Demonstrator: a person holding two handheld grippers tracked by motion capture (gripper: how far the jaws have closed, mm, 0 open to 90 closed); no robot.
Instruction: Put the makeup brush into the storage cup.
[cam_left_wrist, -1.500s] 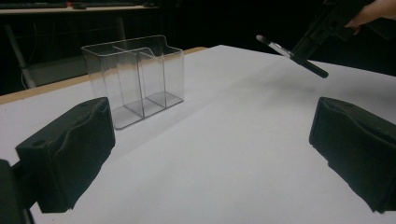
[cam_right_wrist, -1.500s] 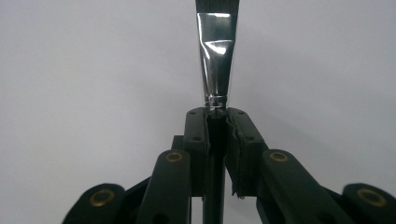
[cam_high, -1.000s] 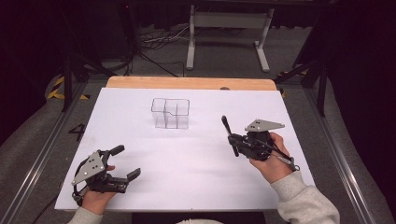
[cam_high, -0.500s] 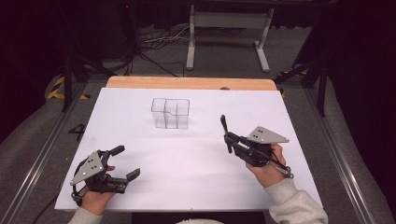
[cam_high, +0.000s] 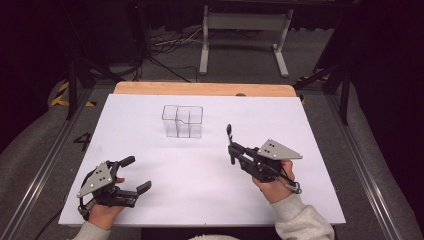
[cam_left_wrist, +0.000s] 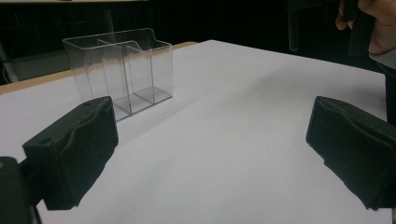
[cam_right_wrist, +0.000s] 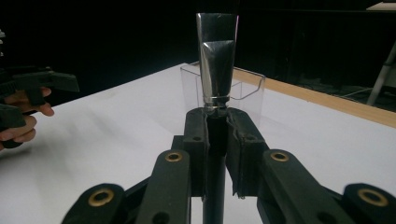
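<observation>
Clear divided organizer (cam_high: 183, 121) mid-table, right tool (cam_high: 230, 146) clamping dark tube (cam_high: 229, 135) nearby

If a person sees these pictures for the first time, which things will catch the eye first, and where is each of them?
First comes the clear plastic box with compartments, standing alone on the far middle of the white table. Next, the right gripper, near the table's middle right, is shut on a dark brush-like tool that stands upright between its jaws. The left gripper rests open at the near left corner.
</observation>
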